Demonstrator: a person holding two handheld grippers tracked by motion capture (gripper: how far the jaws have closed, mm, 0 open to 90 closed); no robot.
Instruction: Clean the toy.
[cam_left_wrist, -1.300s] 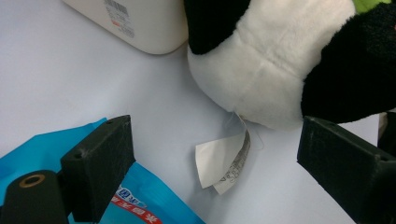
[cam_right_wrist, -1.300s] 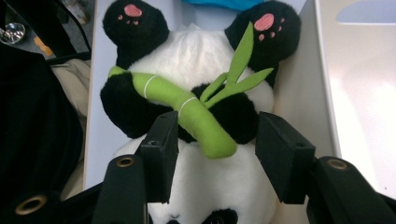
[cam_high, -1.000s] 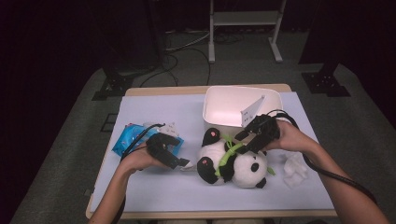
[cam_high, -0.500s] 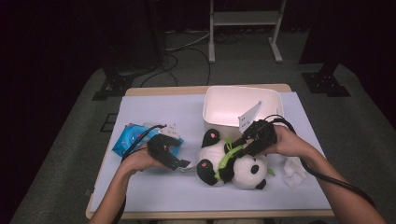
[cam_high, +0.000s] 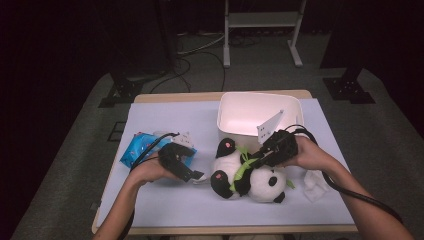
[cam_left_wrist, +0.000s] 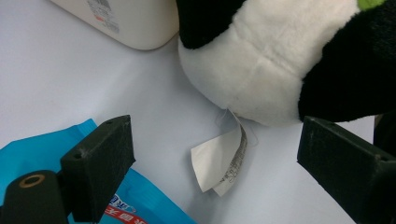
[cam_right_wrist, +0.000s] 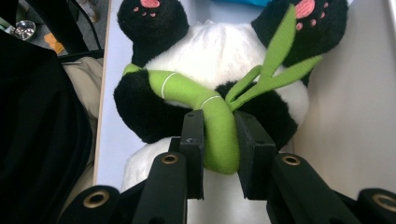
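Right gripper (cam_right_wrist: 219, 140) jaws, just closing, pinch green plush bamboo stalk (cam_right_wrist: 212, 119) on black-and-white plush panda (cam_high: 247, 172), mid-tabletop: handle for lifting toward white plastic bin (cam_high: 257, 112). Left gripper (cam_left_wrist: 210, 154) jaws spread, empty, beside panda.

A black-and-white plush panda (cam_high: 247, 175) with pink paw pads hugs a bright green bamboo stalk (cam_right_wrist: 217, 123), a cream-white tub (cam_high: 260, 115) at its twelve o'clock, a blue packet (cam_high: 140, 149) at nine.

Print on panda's tag (cam_left_wrist: 219, 163) seemingly illegible
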